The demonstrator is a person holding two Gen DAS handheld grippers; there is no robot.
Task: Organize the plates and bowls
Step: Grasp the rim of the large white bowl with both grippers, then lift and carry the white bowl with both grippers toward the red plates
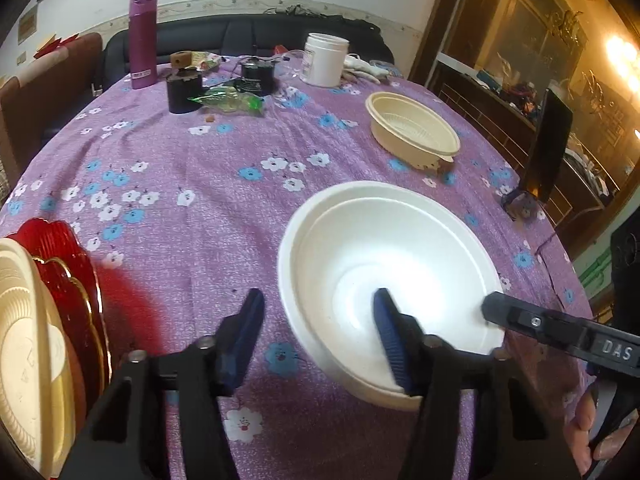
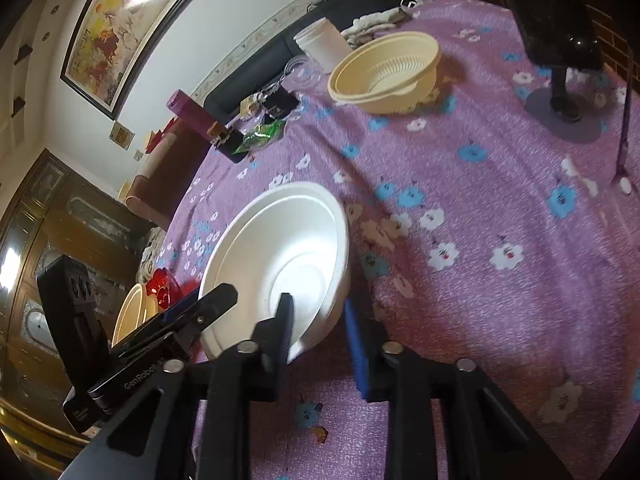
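We saw the white bowl (image 1: 390, 280) on the purple-clothed bench (image 1: 180, 152), the left gripper (image 1: 320, 332) straddling its near rim, one blue finger inside, while the right gripper's black finger (image 1: 532, 322) met its right rim.

White bowl (image 1: 384, 264), cream bowl (image 1: 412, 128), purple flowered tablecloth (image 1: 200, 160), red plate (image 1: 60, 256)
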